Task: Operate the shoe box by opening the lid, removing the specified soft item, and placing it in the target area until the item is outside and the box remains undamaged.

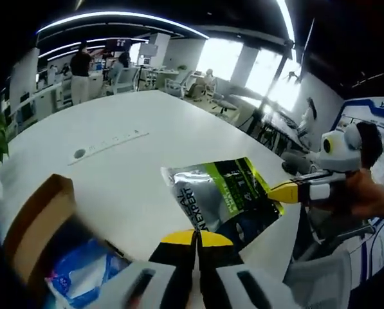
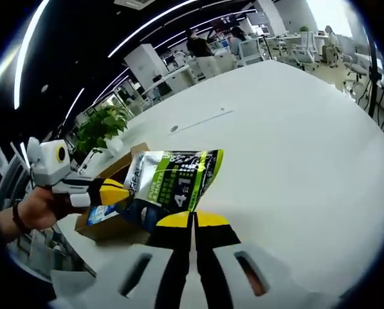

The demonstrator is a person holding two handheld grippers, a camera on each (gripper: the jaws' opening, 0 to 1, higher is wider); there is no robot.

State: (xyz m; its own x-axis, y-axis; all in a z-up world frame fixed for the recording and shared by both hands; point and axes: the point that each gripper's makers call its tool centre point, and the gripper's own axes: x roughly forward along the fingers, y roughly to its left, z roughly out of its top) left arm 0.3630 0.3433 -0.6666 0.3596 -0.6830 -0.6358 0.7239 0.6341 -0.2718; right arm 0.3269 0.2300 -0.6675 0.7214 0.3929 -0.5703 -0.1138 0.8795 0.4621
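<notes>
A silver, green and black soft pouch [image 1: 220,193] [image 2: 175,174] hangs just above the white table [image 1: 127,161], pinched from two sides. In the left gripper view my left gripper [image 1: 195,241] is shut on the pouch's near lower corner. The right gripper [image 1: 283,191] comes in from the right, closed on the pouch's far corner. In the right gripper view my right gripper [image 2: 193,221] is shut on the pouch's bottom edge. The left gripper [image 2: 118,191] grips the pouch's left edge. The open brown shoe box [image 1: 37,222] [image 2: 114,228] lies beside the pouch, with a blue and white packet [image 1: 82,277] [image 2: 105,212] inside.
The white table [image 2: 294,141] stretches far ahead, with a cable grommet strip [image 1: 108,145] [image 2: 198,121] in its middle. A potted plant [image 2: 101,129] stands past the box. People, desks and chairs are in the office behind. A hand [image 2: 34,209] holds the left gripper.
</notes>
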